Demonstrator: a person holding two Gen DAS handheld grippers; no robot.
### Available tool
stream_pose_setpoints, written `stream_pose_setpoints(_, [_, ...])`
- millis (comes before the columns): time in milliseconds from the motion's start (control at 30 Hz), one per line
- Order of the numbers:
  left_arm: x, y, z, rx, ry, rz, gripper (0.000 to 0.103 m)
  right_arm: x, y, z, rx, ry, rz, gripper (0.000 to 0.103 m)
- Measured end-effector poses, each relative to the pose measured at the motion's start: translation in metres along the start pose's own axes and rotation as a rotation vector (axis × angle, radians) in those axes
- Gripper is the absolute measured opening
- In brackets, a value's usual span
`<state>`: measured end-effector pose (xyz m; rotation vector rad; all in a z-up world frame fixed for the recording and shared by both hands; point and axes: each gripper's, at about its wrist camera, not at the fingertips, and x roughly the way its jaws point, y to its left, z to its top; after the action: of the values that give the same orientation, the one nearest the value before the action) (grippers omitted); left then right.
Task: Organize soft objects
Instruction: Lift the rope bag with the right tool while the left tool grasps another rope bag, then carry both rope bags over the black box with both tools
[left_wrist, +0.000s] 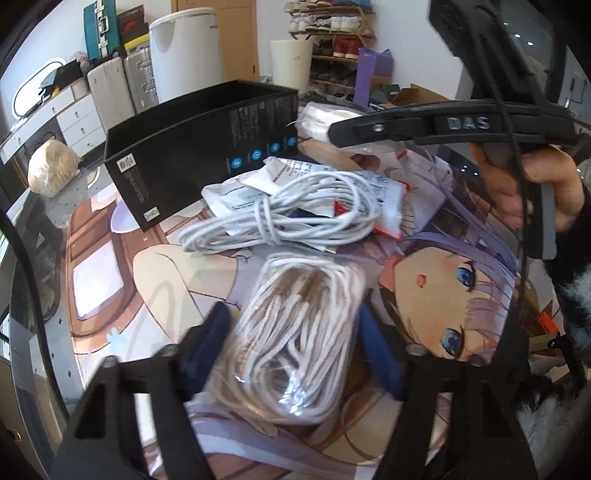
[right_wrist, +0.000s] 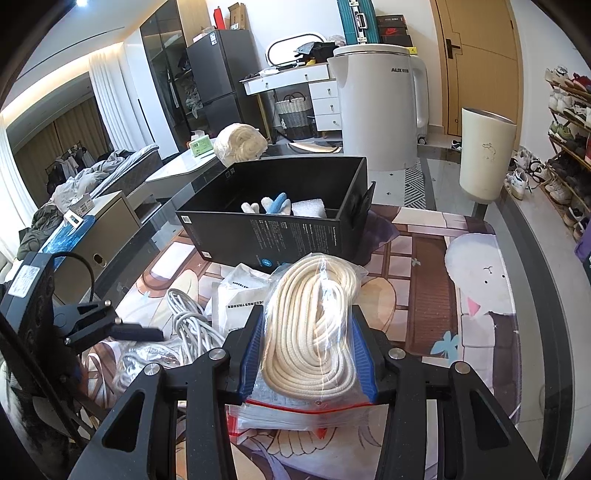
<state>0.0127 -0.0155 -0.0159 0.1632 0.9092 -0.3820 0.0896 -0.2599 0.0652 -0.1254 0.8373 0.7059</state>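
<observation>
On my right gripper's arm (left_wrist: 461, 123) I could read the raised letters "DAS". The white kettle (right_wrist: 380, 107) carried the brand "AUX" near its top. The black box (right_wrist: 280, 236) bore fine white print and round blue badges, all too small for me to read

Matte black plastic left gripper (left_wrist: 295, 343) with dark blue ribbed pads (left_wrist: 208, 336), silver screws on its linkages, matching black right gripper (right_wrist: 308, 354) with blue pads, raised "DAS" lettering, thin black cable, black fluffy-trimmed sleeve (left_wrist: 576, 280)
</observation>
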Motion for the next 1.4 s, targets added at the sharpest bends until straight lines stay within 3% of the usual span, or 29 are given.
stream_pose_setpoints(167, [-0.007, -0.003, -0.008, -0.010, -0.018, 0.003, 0.048, 0.000, 0.000, 0.000, 0.000, 0.000, 0.000, 0.044])
stream_pose_setpoints(433, [-0.022, 0.004, -0.019, -0.089, -0.044, 0.042, 0.041, -0.001, 0.003, -0.001, -0.006, -0.005, 0.005, 0.044])
stream_pose_setpoints(1400, [-0.064, 0.041, -0.006, -0.297, -0.258, 0.109, 0.040, -0.016, 0.013, 0.003, -0.045, -0.062, 0.014, 0.044])
